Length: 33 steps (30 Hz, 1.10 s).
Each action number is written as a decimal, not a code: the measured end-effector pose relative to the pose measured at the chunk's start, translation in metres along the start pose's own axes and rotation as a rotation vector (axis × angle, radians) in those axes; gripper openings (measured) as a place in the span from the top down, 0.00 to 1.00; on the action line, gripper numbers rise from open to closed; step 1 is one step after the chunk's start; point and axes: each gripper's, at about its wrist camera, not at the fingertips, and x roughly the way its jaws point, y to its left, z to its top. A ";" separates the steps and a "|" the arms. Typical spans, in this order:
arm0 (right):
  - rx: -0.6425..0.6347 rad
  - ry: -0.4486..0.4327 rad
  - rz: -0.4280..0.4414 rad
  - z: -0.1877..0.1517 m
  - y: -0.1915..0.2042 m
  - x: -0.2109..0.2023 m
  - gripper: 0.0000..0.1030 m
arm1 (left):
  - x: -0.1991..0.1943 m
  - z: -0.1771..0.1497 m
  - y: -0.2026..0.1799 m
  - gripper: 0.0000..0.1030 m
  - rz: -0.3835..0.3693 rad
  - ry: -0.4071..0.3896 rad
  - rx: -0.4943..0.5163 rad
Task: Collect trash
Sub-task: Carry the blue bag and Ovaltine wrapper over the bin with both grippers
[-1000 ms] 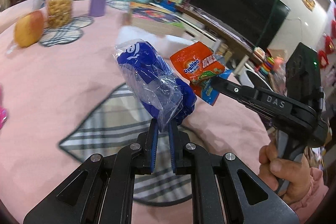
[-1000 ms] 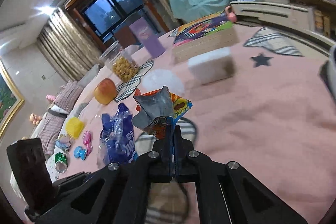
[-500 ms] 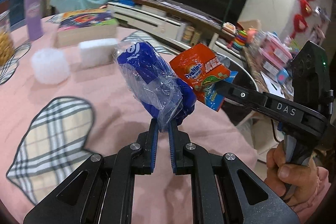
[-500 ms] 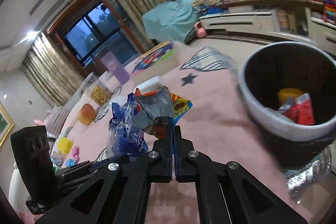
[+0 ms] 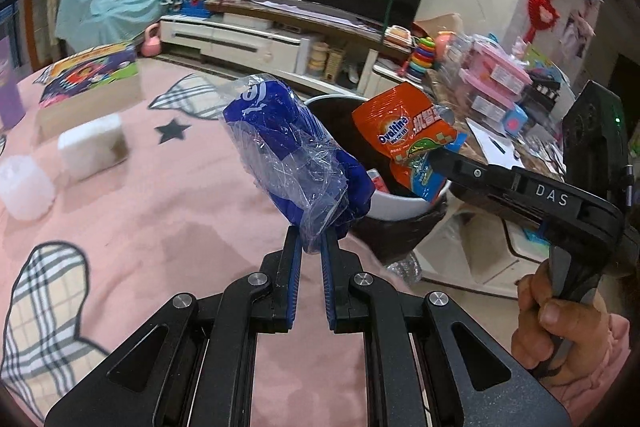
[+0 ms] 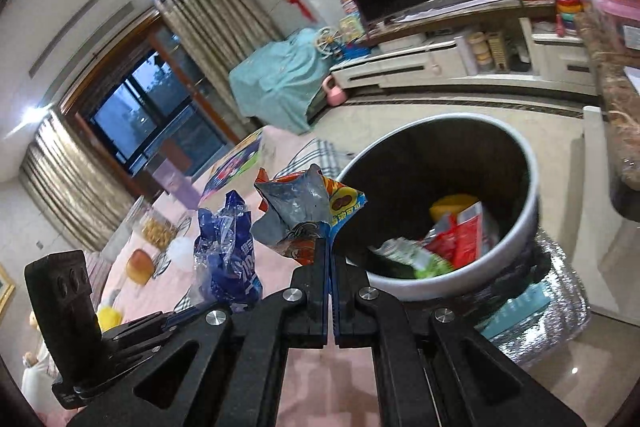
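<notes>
The right claw (image 6: 330, 247), clenched on the orange snack wrapper (image 6: 308, 215), sits nearer the bin (image 6: 516, 235) just ahead-right, while the left claw (image 5: 311, 247) grips the blue plastic wrapper (image 5: 292, 155) just short of its rim.

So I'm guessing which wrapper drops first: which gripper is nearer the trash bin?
Right. The right gripper holds its orange Ovaltine packet at the trash bin rim, partly over the opening. The left gripper holds its blue plastic wrapper short, over the pink tablecloth.
</notes>
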 end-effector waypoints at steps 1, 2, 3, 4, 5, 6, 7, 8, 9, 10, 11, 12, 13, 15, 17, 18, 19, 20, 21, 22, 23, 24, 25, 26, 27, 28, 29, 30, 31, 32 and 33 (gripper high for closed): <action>0.007 -0.007 -0.007 0.002 -0.004 -0.002 0.99 | 0.001 0.002 -0.004 0.91 -0.002 0.000 0.005; 0.012 -0.013 -0.012 0.003 -0.008 -0.005 0.99 | 0.004 0.004 -0.008 0.91 -0.007 0.001 0.012; 0.017 -0.017 -0.018 0.005 -0.012 -0.007 0.99 | 0.006 0.006 -0.011 0.91 -0.010 0.002 0.018; 0.023 -0.021 -0.023 0.007 -0.017 -0.009 0.99 | 0.007 0.007 -0.012 0.91 -0.012 0.002 0.021; 0.026 -0.023 -0.027 0.008 -0.019 -0.009 0.99 | 0.010 0.009 -0.016 0.91 -0.018 0.005 0.026; 0.029 -0.026 -0.032 0.009 -0.023 -0.010 0.99 | 0.011 0.011 -0.018 0.91 -0.021 0.006 0.029; 0.032 -0.027 -0.037 0.011 -0.026 -0.011 0.99 | 0.012 0.011 -0.020 0.91 -0.023 0.008 0.032; 0.034 -0.029 -0.043 0.012 -0.029 -0.011 0.99 | 0.015 0.013 -0.022 0.91 -0.026 0.010 0.037; 0.036 -0.031 -0.047 0.013 -0.031 -0.011 0.99 | 0.017 0.014 -0.024 0.91 -0.027 0.011 0.040; 0.038 -0.033 -0.055 0.014 -0.034 -0.011 0.99 | 0.018 0.016 -0.026 0.91 -0.028 0.013 0.044; 0.038 -0.034 -0.059 0.014 -0.037 -0.013 0.99 | 0.021 0.017 -0.028 0.91 -0.029 0.014 0.046; 0.039 -0.034 -0.064 0.015 -0.039 -0.013 0.99 | 0.023 0.019 -0.029 0.91 -0.030 0.016 0.048; 0.043 -0.032 -0.069 0.016 -0.042 -0.012 0.99 | 0.025 0.020 -0.031 0.91 -0.032 0.018 0.048; 0.047 -0.030 -0.077 0.017 -0.045 -0.011 0.99 | 0.027 0.022 -0.031 0.91 -0.033 0.021 0.051; 0.050 -0.028 -0.082 0.018 -0.048 -0.010 0.99 | 0.029 0.023 -0.032 0.91 -0.035 0.025 0.054; 0.052 -0.027 -0.085 0.018 -0.049 -0.010 0.99 | 0.031 0.024 -0.034 0.91 -0.034 0.027 0.055; 0.054 -0.026 -0.089 0.019 -0.050 -0.009 0.99 | 0.032 0.024 -0.035 0.91 -0.034 0.029 0.057; 0.055 -0.025 -0.091 0.019 -0.050 -0.009 0.99 | 0.034 0.025 -0.036 0.91 -0.035 0.032 0.058; 0.056 -0.024 -0.094 0.019 -0.051 -0.008 0.99 | 0.036 0.026 -0.036 0.91 -0.035 0.035 0.060; 0.057 -0.023 -0.097 0.020 -0.052 -0.008 0.99 | 0.037 0.027 -0.036 0.91 -0.035 0.038 0.061; 0.058 -0.023 -0.099 0.021 -0.053 -0.007 0.99 | 0.039 0.028 -0.037 0.91 -0.036 0.040 0.061; 0.058 -0.022 -0.103 0.021 -0.053 -0.007 0.99 | 0.041 0.029 -0.037 0.91 -0.036 0.043 0.060; 0.057 -0.020 -0.107 0.022 -0.054 -0.006 0.99 | 0.042 0.030 -0.037 0.91 -0.036 0.044 0.060; 0.058 -0.018 -0.108 0.023 -0.055 -0.005 0.99 | 0.043 0.032 -0.038 0.91 -0.037 0.045 0.059; 0.058 -0.018 -0.111 0.024 -0.056 -0.004 0.99 | 0.044 0.033 -0.038 0.91 -0.037 0.045 0.060; 0.056 -0.017 -0.116 0.025 -0.056 -0.002 0.99 | 0.045 0.034 -0.038 0.91 -0.038 0.046 0.060; 0.055 -0.014 -0.117 0.027 -0.057 -0.001 0.99 | 0.047 0.036 -0.039 0.91 -0.038 0.047 0.063; 0.055 -0.012 -0.121 0.028 -0.057 0.000 0.99 | 0.048 0.037 -0.039 0.91 -0.038 0.048 0.064; 0.055 -0.009 -0.124 0.029 -0.058 0.002 0.99 | 0.051 0.039 -0.040 0.91 -0.039 0.050 0.066; 0.053 -0.006 -0.128 0.030 -0.058 0.003 0.99 | 0.053 0.041 -0.041 0.91 -0.041 0.053 0.066; 0.052 -0.002 -0.131 0.031 -0.058 0.004 0.99 | 0.056 0.042 -0.041 0.91 -0.042 0.057 0.065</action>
